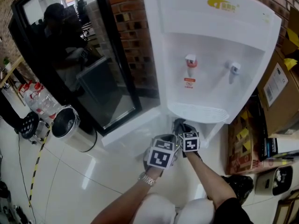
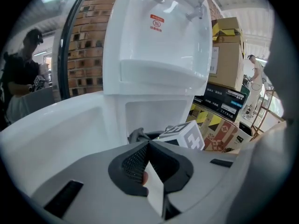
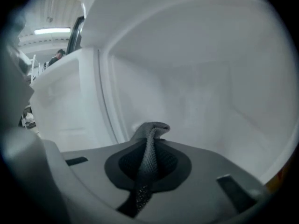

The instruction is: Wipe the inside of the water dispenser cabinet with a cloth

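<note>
The white water dispenser (image 1: 210,45) stands against a brick wall, its lower cabinet (image 2: 156,113) open and the white cabinet door (image 1: 131,127) swung out to the left. My right gripper (image 1: 183,130) reaches into the cabinet mouth, shut on a grey cloth (image 1: 179,123). In the right gripper view the cloth (image 3: 150,130) sticks up between the shut jaws of the right gripper (image 3: 149,146), in front of the white inner wall (image 3: 201,92). My left gripper (image 1: 166,146) hangs just outside the opening. In its own view the left gripper (image 2: 148,144) is shut with nothing in it, and the cloth (image 2: 135,135) lies ahead.
A steel bin (image 1: 65,125) and a bundle of bottles (image 1: 39,99) stand to the left, beside a black-framed glass door (image 1: 93,78). Cardboard boxes (image 1: 275,92) and a black bag (image 1: 238,185) crowd the right side. The drip tray (image 1: 198,112) overhangs the opening.
</note>
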Motion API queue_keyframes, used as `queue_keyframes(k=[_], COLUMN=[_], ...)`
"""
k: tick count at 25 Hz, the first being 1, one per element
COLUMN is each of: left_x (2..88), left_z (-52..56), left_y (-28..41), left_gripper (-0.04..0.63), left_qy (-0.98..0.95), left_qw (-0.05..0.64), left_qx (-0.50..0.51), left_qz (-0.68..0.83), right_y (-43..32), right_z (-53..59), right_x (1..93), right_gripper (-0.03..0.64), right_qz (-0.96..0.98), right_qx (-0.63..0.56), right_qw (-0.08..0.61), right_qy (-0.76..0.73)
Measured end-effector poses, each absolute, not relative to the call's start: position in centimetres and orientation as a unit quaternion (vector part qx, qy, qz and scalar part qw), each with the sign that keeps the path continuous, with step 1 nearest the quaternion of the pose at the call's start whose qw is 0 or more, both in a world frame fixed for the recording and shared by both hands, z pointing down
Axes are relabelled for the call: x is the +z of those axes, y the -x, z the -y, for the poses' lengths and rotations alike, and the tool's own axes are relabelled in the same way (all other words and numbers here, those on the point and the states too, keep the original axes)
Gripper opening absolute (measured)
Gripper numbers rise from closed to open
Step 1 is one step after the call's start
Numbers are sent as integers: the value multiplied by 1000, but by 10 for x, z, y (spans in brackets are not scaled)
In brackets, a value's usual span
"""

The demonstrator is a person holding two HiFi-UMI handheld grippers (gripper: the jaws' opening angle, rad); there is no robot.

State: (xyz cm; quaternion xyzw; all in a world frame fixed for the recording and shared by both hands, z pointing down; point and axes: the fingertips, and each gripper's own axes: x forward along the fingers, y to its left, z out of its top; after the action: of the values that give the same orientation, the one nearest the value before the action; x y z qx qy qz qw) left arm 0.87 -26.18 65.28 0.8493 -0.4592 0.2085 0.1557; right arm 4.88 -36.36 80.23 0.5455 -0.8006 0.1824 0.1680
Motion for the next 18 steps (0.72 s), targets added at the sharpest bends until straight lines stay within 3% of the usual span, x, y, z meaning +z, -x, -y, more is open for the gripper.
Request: queue_keyframes(k=[5, 11, 18], left_x=[655, 655, 652], left_z=[259, 261, 255], left_y=[-13, -12, -3], left_gripper=[2, 2, 2], left_qy=[-851, -852, -850], left_qw=[155, 158, 156], left_qx=[216, 211, 219], left_qz=[453, 452, 453], right_y=[-60, -64, -45], right_z=[350, 366, 362], right_x=[803, 716, 785], right_gripper=[12, 12, 13], right_qz=[797, 816, 811], right_qx=[216, 106, 149], right_qw=[161, 84, 169], right_qy=[-541, -562, -540])
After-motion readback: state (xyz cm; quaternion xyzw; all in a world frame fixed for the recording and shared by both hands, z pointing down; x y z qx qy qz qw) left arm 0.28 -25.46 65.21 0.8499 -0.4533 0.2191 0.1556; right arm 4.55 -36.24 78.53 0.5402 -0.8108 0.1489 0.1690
